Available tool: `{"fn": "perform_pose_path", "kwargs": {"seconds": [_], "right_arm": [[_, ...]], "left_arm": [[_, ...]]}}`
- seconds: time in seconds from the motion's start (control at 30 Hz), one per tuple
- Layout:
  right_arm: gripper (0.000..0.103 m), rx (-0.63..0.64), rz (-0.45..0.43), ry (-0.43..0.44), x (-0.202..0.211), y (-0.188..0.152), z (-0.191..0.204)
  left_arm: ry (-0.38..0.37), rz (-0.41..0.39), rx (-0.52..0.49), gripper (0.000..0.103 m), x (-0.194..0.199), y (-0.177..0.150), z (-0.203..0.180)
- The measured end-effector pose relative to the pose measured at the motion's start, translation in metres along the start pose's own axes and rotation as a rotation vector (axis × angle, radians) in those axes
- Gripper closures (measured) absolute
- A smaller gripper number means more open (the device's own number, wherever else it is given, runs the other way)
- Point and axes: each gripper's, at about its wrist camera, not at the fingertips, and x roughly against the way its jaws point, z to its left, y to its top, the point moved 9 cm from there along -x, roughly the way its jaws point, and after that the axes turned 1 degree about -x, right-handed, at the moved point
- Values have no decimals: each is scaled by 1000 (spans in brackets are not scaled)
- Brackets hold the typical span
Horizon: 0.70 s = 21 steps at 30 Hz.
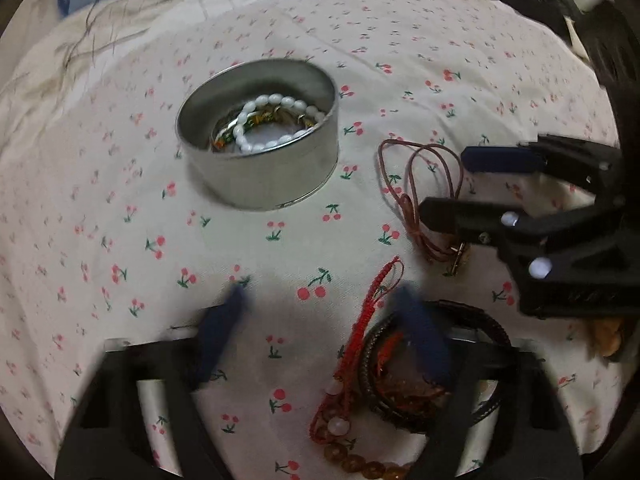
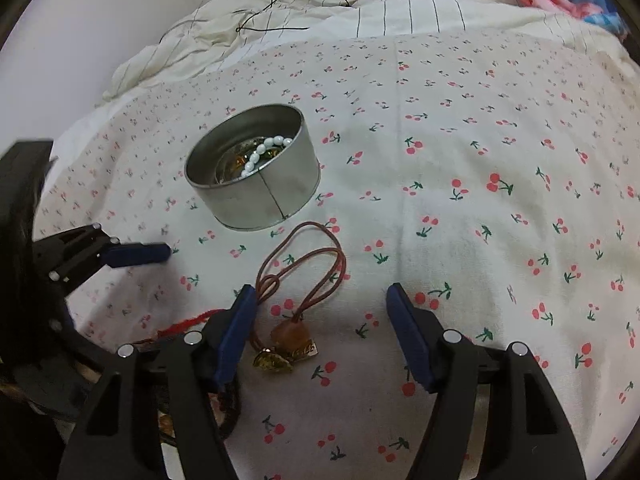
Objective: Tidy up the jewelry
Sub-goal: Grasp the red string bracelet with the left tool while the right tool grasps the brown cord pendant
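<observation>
One round silver metal tin [image 2: 256, 176] sits on the white cherry-print bedsheet [image 2: 480, 208], holding a white bead bracelet [image 1: 276, 120] and other pieces. Just beside it lies a brown cord necklace with amber pendant [image 2: 304, 276], loose between the parted jaws of the right gripper [image 2: 320, 308]. Left gripper [image 1: 320, 300], jaws apart and gripping nothing, hangs over a red braided cord bracelet [image 1: 376, 304], dark braided bangles [image 1: 472, 320] and amber beads [image 1: 360, 464].
</observation>
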Motion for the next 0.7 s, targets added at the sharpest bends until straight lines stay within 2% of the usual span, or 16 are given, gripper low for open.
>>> {"fn": "perform_pose_path", "kwargs": {"seconds": [0.03,0.07,0.1,0.13,0.17,0.27,0.43,0.57,0.7], "right_arm": [[56,17,-2,-17,-1,0,0],[63,41,1,-43,-3,-1,1],[68,59,3,-61,-4,-1,2],[85,72,4,-65,-5,-2,3],[92,73,8,-65,-6,-2,4],[97,57,-1,-63,-3,0,0],[98,3,-42,-22,9,8,-5],[98,-29,-61,16,17,13,-5],[98,-30,-42,43,18,12,-2]], "left_arm": [[11,-3,5,73,2,0,5],[-5,-5,19,83,3,0,6],[-19,-11,41,97,6,1,10],[-11,-19,52,100,8,1,15],[1,-30,68,100,11,2,21],[10,-74,150,100,22,3,46],[-91,-173,306,101,47,11,80],[-141,-219,364,101,53,17,84],[-152,-267,337,101,66,26,76]]}}
